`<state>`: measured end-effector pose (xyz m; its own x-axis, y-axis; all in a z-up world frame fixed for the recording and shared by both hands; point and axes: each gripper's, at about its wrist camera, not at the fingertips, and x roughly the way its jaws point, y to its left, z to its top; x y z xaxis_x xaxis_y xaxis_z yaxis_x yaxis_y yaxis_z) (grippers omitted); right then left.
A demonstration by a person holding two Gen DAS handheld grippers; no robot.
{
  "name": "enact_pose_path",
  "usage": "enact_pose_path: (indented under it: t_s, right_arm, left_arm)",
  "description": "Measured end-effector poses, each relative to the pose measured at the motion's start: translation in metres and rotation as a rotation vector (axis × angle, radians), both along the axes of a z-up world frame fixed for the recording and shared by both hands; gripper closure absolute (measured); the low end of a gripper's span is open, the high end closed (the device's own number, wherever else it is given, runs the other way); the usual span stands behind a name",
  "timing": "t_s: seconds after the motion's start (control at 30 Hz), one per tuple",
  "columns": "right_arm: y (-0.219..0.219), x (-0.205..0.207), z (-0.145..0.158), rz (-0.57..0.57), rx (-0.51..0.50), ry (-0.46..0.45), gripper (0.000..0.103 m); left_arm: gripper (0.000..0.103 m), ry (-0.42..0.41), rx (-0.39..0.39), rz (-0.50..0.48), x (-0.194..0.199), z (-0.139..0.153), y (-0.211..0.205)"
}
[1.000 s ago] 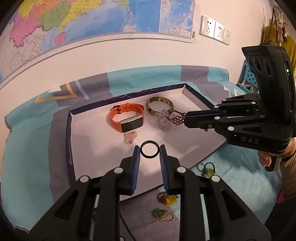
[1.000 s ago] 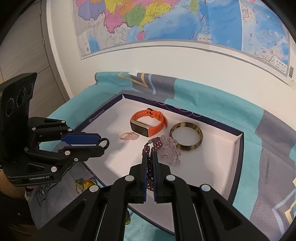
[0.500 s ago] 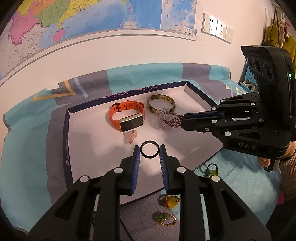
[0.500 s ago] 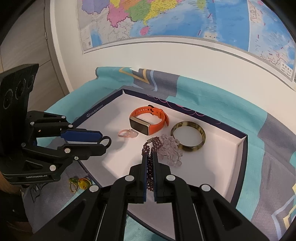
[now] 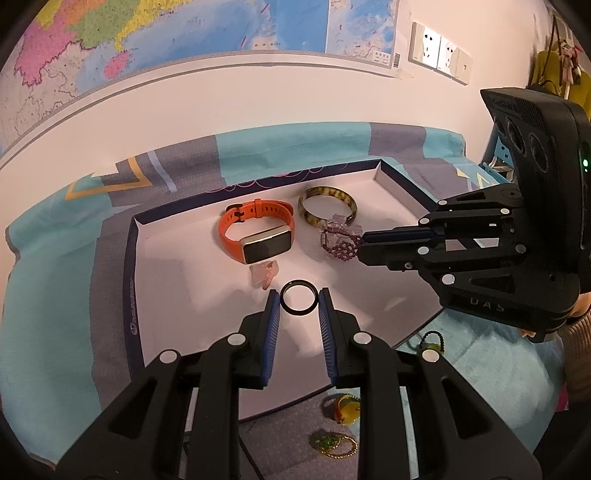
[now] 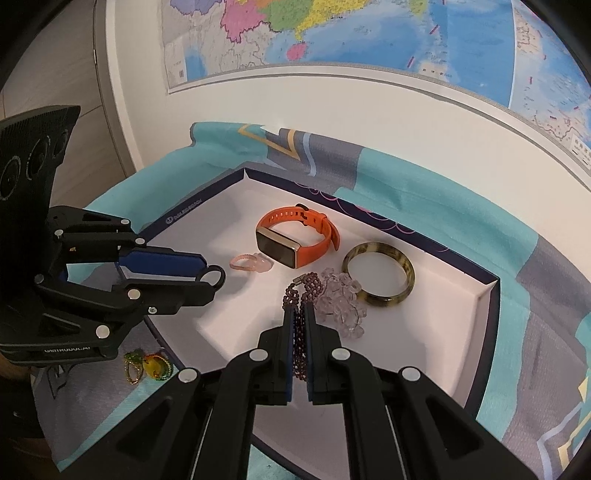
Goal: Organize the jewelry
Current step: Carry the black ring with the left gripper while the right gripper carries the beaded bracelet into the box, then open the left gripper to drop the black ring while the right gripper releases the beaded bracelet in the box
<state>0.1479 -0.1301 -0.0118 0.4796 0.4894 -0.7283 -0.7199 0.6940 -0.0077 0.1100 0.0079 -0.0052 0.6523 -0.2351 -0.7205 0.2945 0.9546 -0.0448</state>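
A white tray [image 5: 177,266] with a dark rim holds an orange watch [image 5: 258,236], a mottled bangle [image 5: 327,208], a clear bead bracelet [image 6: 341,301] and a pink ring [image 5: 264,275]. My left gripper [image 5: 298,301] is shut on a black ring [image 5: 298,297] and holds it over the tray's near part; it also shows in the right wrist view [image 6: 214,277]. My right gripper [image 6: 299,315] is shut on a purple bead bracelet [image 6: 301,295], just above the tray floor beside the clear beads; it shows in the left wrist view [image 5: 360,245] too.
Several small green and yellow rings [image 5: 345,408] lie on the teal and grey cloth [image 5: 48,295] outside the tray's near edge. A wall with a map [image 5: 184,29] stands behind the table.
My right gripper has moved further into the tray with the purple bracelet, closer to the clear beads. My left gripper with the black ring has hardly moved.
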Motion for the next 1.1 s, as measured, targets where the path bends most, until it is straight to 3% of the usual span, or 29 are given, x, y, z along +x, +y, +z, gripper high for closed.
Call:
enact_pose_path:
  t_s: [0.57, 1.1]
  right_arm:
    - [0.000, 0.012, -0.009, -0.027, -0.019, 0.020, 0.099]
    - [-0.004, 0.015, -0.008, -0.059, -0.014, 0.018, 0.096]
  left_arm:
    - [0.081, 0.045, 0.026, 0.027, 0.022, -0.015, -0.002]
    - [0.081, 0.084, -0.024, 0.042, 0.037, -0.023, 0.005]
